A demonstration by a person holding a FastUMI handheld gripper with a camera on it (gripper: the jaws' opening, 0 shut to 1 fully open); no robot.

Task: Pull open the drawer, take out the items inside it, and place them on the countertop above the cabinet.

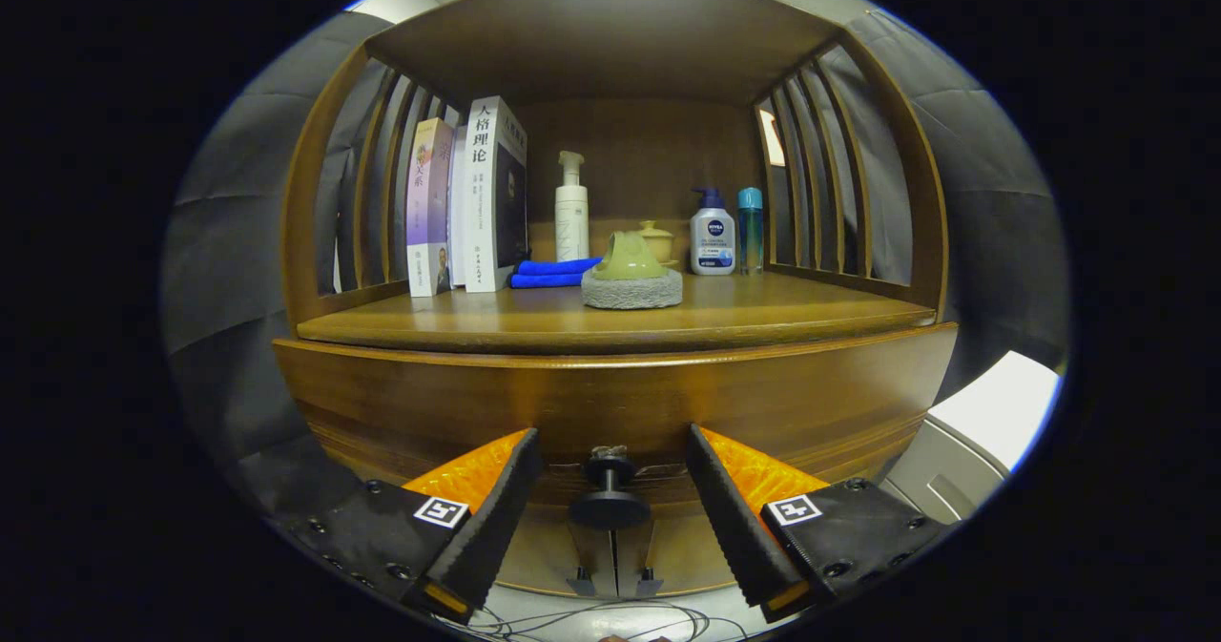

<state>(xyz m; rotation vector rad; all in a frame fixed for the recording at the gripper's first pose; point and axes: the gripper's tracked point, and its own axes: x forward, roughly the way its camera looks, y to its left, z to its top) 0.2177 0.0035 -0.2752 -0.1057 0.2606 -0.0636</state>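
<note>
A brown wooden cabinet fills the view, with its closed drawer front point(610, 403) just ahead of my fingers. A small black knob point(609, 495) sticks out from the drawer's lower middle. My gripper point(612, 461) stands open, its two black-padded orange fingers on either side of the knob without touching it. The countertop point(763, 313) above the drawer is a polished wooden shelf. What lies inside the drawer is hidden.
On the countertop stand books point(467, 198) at the left, folded blue cloths point(553, 272), a white pump bottle point(571, 208), a green pot on a grey stone base point(631, 275), a blue-white pump bottle point(713, 234) and a teal bottle point(750, 227). A white appliance point(973, 442) stands beside the cabinet.
</note>
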